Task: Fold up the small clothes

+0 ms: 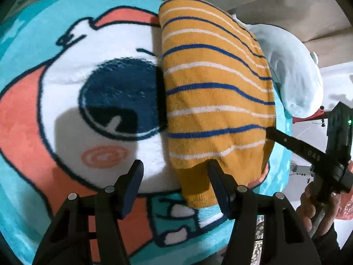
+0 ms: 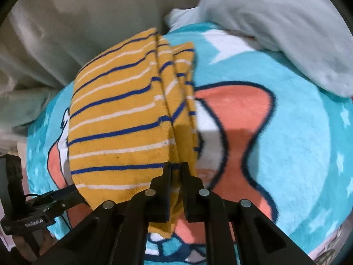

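Observation:
A small mustard-yellow garment (image 1: 216, 97) with blue and white stripes lies folded on a turquoise cartoon blanket (image 1: 66, 101). My left gripper (image 1: 174, 165) is open at the garment's near edge, its right finger touching the hem. My right gripper (image 2: 176, 167) is shut on the garment's (image 2: 119, 121) folded edge, pinching several layers. In the left wrist view the right gripper (image 1: 271, 132) reaches in from the right at the garment's side. The left gripper (image 2: 72, 192) shows low left in the right wrist view, its tips under the garment's edge.
A pale blue garment (image 1: 293, 75) lies bunched at the blanket's far right edge; it also shows in the right wrist view (image 2: 275, 22). Grey-green bedding (image 2: 66, 22) lies beyond the blanket (image 2: 297, 143). An orange-pink object (image 1: 346, 207) sits off the bed at right.

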Tool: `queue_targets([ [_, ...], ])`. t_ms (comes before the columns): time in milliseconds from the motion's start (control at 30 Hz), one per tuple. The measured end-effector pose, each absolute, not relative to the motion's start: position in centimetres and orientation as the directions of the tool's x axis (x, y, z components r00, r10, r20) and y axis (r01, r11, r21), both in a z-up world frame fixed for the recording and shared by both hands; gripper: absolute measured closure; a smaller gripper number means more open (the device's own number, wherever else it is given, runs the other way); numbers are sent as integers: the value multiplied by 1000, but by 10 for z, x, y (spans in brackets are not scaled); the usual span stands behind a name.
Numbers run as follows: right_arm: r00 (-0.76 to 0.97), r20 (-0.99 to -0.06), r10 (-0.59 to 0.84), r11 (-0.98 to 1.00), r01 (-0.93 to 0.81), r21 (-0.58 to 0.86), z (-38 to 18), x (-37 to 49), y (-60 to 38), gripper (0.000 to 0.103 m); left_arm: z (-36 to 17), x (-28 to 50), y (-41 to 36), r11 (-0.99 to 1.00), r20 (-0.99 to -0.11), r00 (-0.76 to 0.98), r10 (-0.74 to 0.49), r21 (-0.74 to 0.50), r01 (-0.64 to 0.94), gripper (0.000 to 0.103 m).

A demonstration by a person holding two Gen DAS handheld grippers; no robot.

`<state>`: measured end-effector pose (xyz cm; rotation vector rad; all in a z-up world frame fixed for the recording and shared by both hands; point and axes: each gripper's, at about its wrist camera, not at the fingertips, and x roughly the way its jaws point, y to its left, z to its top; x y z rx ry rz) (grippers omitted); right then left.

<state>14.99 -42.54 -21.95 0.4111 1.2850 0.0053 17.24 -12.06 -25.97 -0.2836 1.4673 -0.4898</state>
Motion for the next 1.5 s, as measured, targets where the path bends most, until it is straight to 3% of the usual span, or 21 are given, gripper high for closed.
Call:
queue_targets([
  [100, 241, -947, 211, 931, 245, 270, -245, 148, -430, 96, -265, 173, -122, 860, -868, 19, -497, -489, 144, 43],
  [233, 293, -903, 313, 877, 276, 394, -238, 146, -444, 90, -254, 176, -117, 823, -826, 23, -563, -558, 106, 41],
  [267, 320, -887, 332, 867, 266, 421, -231, 143, -447, 68, -250, 176, -112, 812, -814, 28, -580, -575, 99, 39],
  [300, 343, -878, 335, 865, 257, 431, -224, 139, -450, 35, -248, 177, -110, 804, -805, 36, -593, -588, 92, 34],
  [333, 366, -868, 334, 862, 253, 439, -217, 134, -455, 25, -243, 177, -108, 796, -795, 50, -604, -599, 89, 28],
  [367, 384, -855, 348, 854, 246, 458, -213, 132, -458, 22, -240, 179, -106, 793, -792, 59, -607, -601, 93, 25],
  [433, 387, -839, 383, 836, 242, 493, -212, 129, -464, 23, -239, 182, -113, 804, -803, 61, -593, -587, 93, 19],
  [667, 276, -815, 509, 751, 319, 578, -262, 132, -465, 24, -273, 197, -134, 817, -819, -40, -573, -574, 52, 19],
  [767, 268, -768, 582, 707, 300, 640, -273, 125, -455, 46, -277, 193, -134, 809, -810, -48, -585, -586, 32, 19],
  [800, 252, -770, 587, 709, 299, 639, -277, 121, -451, 52, -277, 192, -133, 810, -810, -42, -584, -586, 27, 24],
  [867, 236, -775, 586, 711, 308, 632, -284, 115, -447, 57, -281, 191, -136, 807, -806, -52, -589, -591, 12, 43],
  [933, 251, -765, 593, 686, 339, 643, -285, 113, -450, 71, -279, 192, -134, 816, -815, -57, -577, -578, -1, 63],
  [1000, 260, -755, 602, 674, 341, 655, -280, 111, -451, 79, -266, 192, -123, 798, -796, -64, -602, -602, -22, 74],
  [1167, 280, -705, 652, 652, 268, 709, -237, 95, -433, 80, -209, 171, -96, 764, -765, -33, -644, -645, 34, 76],
  [1300, 245, -687, 684, 631, 272, 726, -236, 57, -404, 80, -228, 142, -76, 820, -821, -83, -564, -569, 60, 75],
  [1400, 179, -690, 701, 620, 324, 715, -273, 40, -386, 73, -265, 120, -71, 881, -882, -111, -457, -466, 78, 64],
  [1500, 129, -722, 680, 651, 347, 676, -280, 35, -384, 64, -244, 112, -54, 852, -852, -62, -520, -523, 36, 56],
])
